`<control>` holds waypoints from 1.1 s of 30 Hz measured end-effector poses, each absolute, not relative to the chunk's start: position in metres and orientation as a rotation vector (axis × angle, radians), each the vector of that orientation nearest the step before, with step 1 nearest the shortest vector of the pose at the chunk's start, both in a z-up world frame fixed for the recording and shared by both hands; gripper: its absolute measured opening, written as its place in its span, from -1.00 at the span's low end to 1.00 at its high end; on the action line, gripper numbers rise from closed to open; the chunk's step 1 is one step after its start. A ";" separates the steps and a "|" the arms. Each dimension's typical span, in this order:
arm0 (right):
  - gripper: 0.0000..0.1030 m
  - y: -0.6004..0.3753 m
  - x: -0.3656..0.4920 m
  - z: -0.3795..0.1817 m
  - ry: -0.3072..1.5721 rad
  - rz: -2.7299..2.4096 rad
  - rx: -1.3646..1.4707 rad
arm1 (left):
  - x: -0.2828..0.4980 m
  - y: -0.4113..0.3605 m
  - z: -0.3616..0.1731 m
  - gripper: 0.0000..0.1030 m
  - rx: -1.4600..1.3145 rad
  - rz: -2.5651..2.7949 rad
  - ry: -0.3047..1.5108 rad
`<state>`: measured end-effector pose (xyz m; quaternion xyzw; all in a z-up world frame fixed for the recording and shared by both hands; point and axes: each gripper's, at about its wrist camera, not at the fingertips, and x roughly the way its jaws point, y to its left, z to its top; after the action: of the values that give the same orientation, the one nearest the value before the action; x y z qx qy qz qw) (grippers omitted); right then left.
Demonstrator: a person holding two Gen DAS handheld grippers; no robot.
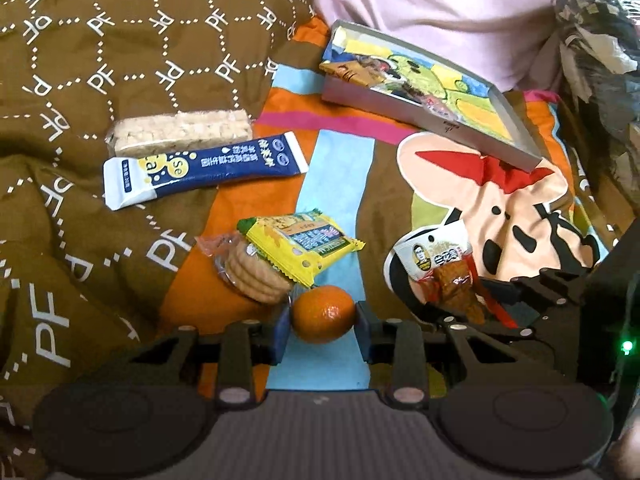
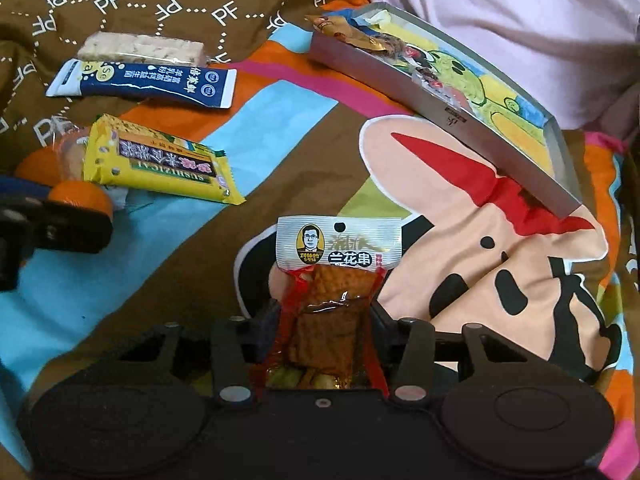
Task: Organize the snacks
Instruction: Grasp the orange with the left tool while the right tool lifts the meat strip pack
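Note:
A small orange (image 1: 323, 314) sits between the blue pads of my left gripper (image 1: 323, 322), which is shut on it just above the bedspread. In the right wrist view my right gripper (image 2: 326, 320) is shut on a tofu snack packet (image 2: 340, 248) with a white label, its brown end between the fingers. The left wrist view shows this packet (image 1: 436, 260) at the right, and the right wrist view shows the orange (image 2: 82, 200) at the far left. A shallow grey box (image 1: 400, 106) with a cartoon lining lies beyond, with a few packets in its far corner; its wall (image 2: 400, 84) faces me.
On the bedspread lie a yellow packet (image 1: 300, 244), a round biscuit pack (image 1: 248, 272), a blue and white sachet (image 1: 204, 170) and a pale puffed bar (image 1: 180, 130). A brown quilt (image 1: 80, 60) bunches up at the left. Pink fabric (image 1: 420, 0) rises behind the box.

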<state>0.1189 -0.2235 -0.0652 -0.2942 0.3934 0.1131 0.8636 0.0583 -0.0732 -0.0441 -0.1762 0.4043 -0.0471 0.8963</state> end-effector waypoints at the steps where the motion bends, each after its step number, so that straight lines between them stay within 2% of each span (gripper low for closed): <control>1: -0.07 -0.224 0.119 -0.065 0.823 0.237 -0.616 | 0.058 -0.073 -0.044 -0.27 -0.367 -0.099 0.829; 11: -0.08 -0.215 0.113 -0.070 0.699 0.178 -0.801 | 0.056 -0.076 -0.043 -0.27 -0.393 -0.158 0.787; 33: -0.07 -0.230 0.110 -0.039 0.477 0.063 -0.821 | 0.050 -0.075 -0.029 -0.27 -0.379 -0.140 0.690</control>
<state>0.1097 -0.2296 -0.0392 -0.3950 0.2294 0.0302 0.8890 0.0497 -0.0753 -0.0289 -0.1844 0.3359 -0.0682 0.9211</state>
